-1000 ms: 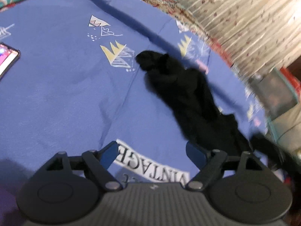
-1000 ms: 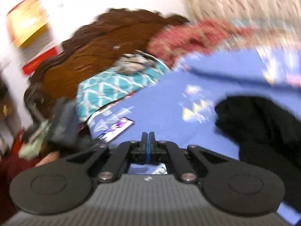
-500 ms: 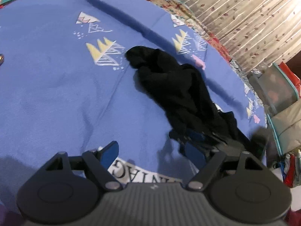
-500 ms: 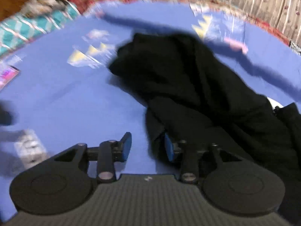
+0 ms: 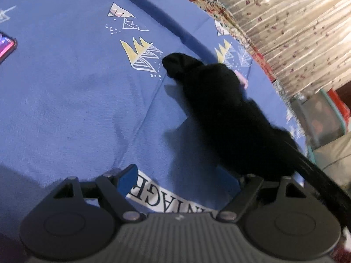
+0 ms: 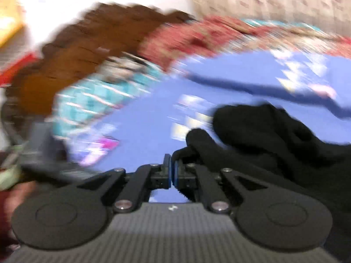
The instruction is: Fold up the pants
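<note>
Black pants [image 5: 230, 118] sprawl right of center on a blue printed bedsheet [image 5: 76, 87] beside patterned curtains [image 5: 296, 32], the right gripper [image 6: 171, 171] just clamped onto their edge, the left gripper [image 5: 186, 179] spread wide.

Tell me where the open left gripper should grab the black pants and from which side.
Judging from the left wrist view, the left gripper, jaws open, should probably pinch the near edge of the black pants, coming from the bare blue sheet. The cloth lies bunched in a long strip, and that edge looks reachable. The right gripper already pinches a fold.
</note>
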Tool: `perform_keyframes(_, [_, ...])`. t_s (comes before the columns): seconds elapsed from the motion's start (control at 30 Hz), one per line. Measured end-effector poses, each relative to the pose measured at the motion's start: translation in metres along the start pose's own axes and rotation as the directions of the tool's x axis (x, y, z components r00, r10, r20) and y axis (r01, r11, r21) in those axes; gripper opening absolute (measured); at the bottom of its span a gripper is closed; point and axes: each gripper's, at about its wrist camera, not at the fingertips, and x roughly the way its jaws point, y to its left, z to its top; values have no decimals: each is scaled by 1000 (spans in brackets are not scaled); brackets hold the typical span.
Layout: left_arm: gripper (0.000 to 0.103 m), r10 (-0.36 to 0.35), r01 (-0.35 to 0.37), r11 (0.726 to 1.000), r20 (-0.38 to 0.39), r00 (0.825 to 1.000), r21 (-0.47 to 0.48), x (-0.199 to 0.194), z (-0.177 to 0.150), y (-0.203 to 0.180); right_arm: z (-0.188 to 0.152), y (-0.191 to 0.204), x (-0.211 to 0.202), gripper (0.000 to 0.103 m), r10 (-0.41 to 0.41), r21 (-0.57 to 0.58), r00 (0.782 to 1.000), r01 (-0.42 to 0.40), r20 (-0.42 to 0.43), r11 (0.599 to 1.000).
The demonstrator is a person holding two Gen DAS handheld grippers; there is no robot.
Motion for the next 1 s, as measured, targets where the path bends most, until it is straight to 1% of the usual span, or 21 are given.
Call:
perform_keyframes(0.03, [81,-14,14,1000,6,1000,-16,-3,0,3,-3,8,-9,5,49,9,999,-49,5,999])
perform_keyframes(0.1, [82,-27,28,999,12,1000,-40,-8,1,8,-18,9,-16,6,148,88,989,-145,-22,985])
perform_keyframes(0.13, [82,-21,21,999,13,1000,-43,-9,1,10,-25,1,-13,11,148,109,988,-143,-37,984])
perform_keyframes(0.2, [82,5,-5,999,9,1000,-41,-11,-1,11,-53,-6,-6,16,76,160,991,-57,-115,985])
perform_keyframes(0.27, [82,14,-14,999,-10,1000,-40,-10,-4,10,-76,-13,-6,20,13,197,983,24,-184,980])
perform_keyframes(0.3, [83,14,-15,999,-22,1000,-36,-7,-7,8,-85,-15,-10,20,-2,208,981,44,-196,977])
perform_keyframes(0.33, [86,14,-15,999,-31,999,-31,-6,-9,6,-93,-16,-20,24,-14,220,981,58,-195,974])
perform_keyframes(0.37, [89,12,-14,1000,-46,999,-25,-2,-11,3,-97,-17,-29,31,-26,228,982,69,-185,971])
perform_keyframes(0.43, [93,9,-10,1000,-84,996,-19,10,-16,-3,-101,-23,-54,36,-65,252,987,101,-150,963])
perform_keyframes(0.5, [94,9,-10,1000,-130,991,-12,25,-23,-9,-96,-33,-76,36,-124,269,985,152,-119,951])
perform_keyframes(0.57, [94,11,-11,1000,-167,986,-1,37,-32,-15,-79,-57,-84,36,-229,262,970,242,-82,934])
perform_keyframes(0.63, [96,14,-10,1000,-182,983,21,46,-39,-23,-69,-76,-100,36,-349,244,936,350,-51,904])
perform_keyframes(0.7, [97,18,-9,999,-189,982,47,53,-41,-34,-55,-100,-110,42,-482,199,876,478,-33,855])
perform_keyframes(0.73, [94,20,-9,998,-197,980,55,58,-42,-40,-47,-112,-110,51,-547,154,837,543,-24,825])
perform_keyframes(0.77, [81,20,-8,998,-204,979,59,63,-42,-45,-43,-123,-104,60,-598,109,801,597,-25,795])
perform_keyframes(0.8, [71,16,-4,998,-213,977,60,66,-42,-49,-41,-135,-97,61,-641,62,767,642,-38,764])
perform_keyframes(0.83, [48,26,-13,998,-223,974,63,70,-43,-52,-41,-151,-84,61,-682,-1,728,684,-67,730])
perform_keyframes(0.87, [31,41,-25,997,-233,971,72,73,-43,-54,-40,-162,-72,61,-709,-52,699,708,-96,704])
perform_keyframes(0.93, [24,53,-39,997,-230,972,63,71,-42,-52,-43,-186,-46,61,-755,-130,637,745,-153,655])
perform_keyframes(0.97, [20,45,-36,998,-218,975,47,65,-39,-49,-43,-196,-35,59,-771,-142,612,759,-176,635])
perform_keyframes(1.0, [19,41,-35,999,-201,979,30,59,-36,-44,-47,-205,-35,57,-780,-141,594,771,-195,622])
